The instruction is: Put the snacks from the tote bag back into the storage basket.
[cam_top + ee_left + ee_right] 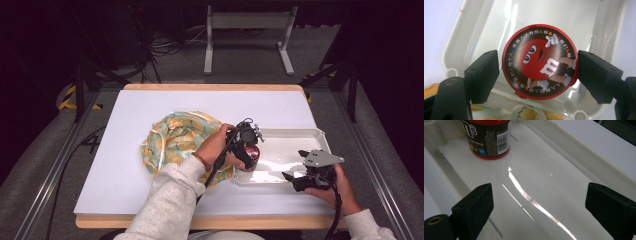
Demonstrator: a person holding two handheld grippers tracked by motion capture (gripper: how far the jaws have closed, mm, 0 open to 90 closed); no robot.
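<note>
High view: centre frame, left gripper (246, 142) sits over the can (252, 153) at the tray's (300, 134) left end; right gripper (305, 175) lower right; cloth (175, 137) left of centre.
Left gripper view: jaws flank the can lid (539, 61), right jaw touching, left jaw just clear, so released.
Right gripper view: jaws spread, empty; can (489, 137) upper left.
Risk: an off-centre squeeze could tip the can.

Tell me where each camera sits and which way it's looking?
High view: above the person's side, looking forward and down at the table; both forearms, hands and grippers show.
Left gripper view: rides the left gripper, looking down on the can over the tray; its jaws show.
Right gripper view: rides the right gripper, looking along the tray; its jaws show.
All share the can and tray.
</note>
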